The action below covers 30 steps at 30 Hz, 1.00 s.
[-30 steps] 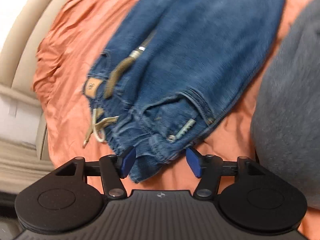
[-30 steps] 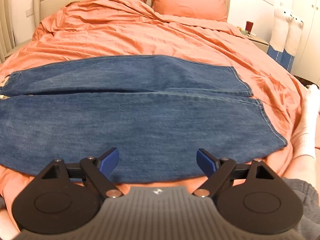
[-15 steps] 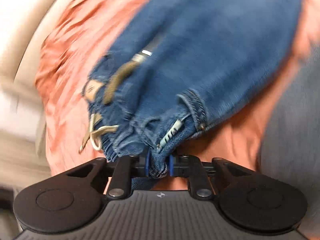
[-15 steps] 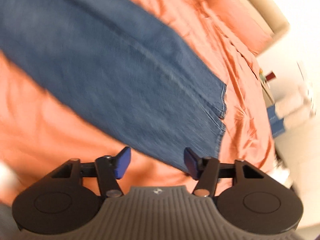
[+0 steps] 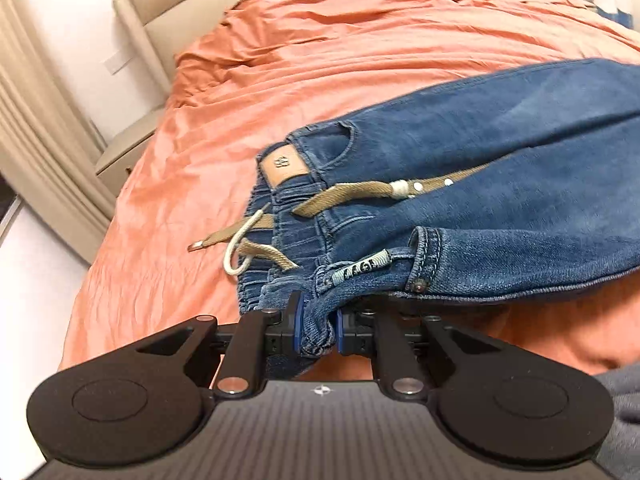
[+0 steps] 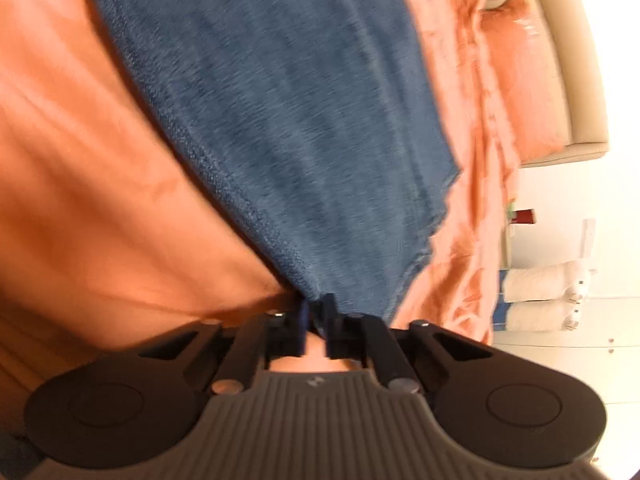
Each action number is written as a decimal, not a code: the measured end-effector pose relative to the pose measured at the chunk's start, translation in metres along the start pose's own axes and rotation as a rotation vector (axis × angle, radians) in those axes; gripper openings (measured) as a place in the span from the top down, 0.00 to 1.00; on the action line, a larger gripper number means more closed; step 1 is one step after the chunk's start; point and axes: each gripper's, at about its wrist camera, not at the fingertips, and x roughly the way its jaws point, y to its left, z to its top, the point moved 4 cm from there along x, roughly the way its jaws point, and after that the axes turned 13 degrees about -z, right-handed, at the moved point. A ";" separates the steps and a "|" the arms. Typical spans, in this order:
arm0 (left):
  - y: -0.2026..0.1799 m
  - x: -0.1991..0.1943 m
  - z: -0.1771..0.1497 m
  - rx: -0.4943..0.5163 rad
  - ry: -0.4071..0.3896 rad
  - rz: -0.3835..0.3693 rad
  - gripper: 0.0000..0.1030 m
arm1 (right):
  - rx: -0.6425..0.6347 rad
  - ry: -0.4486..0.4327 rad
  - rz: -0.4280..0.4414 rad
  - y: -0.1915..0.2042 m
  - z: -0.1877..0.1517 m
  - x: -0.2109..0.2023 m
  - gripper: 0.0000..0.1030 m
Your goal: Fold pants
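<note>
— While the left gripper [image 5: 317, 330] bites down, look what it has: a bunched fold of the pants' [image 5: 500, 184] waistband, squeezed between both blue pads at the near edge of the bed [image 5: 320, 60].

— Clenched tight on denim, yes. And that view gives us the whole waist end: the tan leather patch [image 5: 284, 165], the khaki belt strap [image 5: 360, 194], the white drawstring loop [image 5: 240, 248], all lying on the orange sheet.

— None of which the right wrist camera shows. Over there it's plain blue leg fabric, blurred, fanning away from the right gripper [image 6: 315, 322].

— And that claw? Closed right up, pads nipping the corner of the pants [image 6: 280, 100] at the hem end, close to the bed's near edge.

— The right view also picks up the room beyond: an orange pillow [image 6: 516, 80] by the beige headboard [image 6: 576, 60], a small red item [image 6: 525, 216] on a side stand.

— The left view answers with the headboard's other end and a pale curtain [image 5: 36, 128] at the far left corner.
</note>
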 end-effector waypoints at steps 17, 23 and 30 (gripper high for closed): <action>0.043 -0.015 0.098 -0.238 -0.188 0.076 0.86 | 0.525 0.036 -0.138 -0.164 0.059 0.001 1.00; 0.063 0.043 0.149 -0.246 -0.141 0.122 0.86 | 0.533 0.057 -0.124 -0.197 0.118 0.079 1.00; 0.070 0.146 0.169 -0.203 0.011 0.148 0.86 | 0.475 0.129 -0.045 -0.182 0.180 0.186 1.00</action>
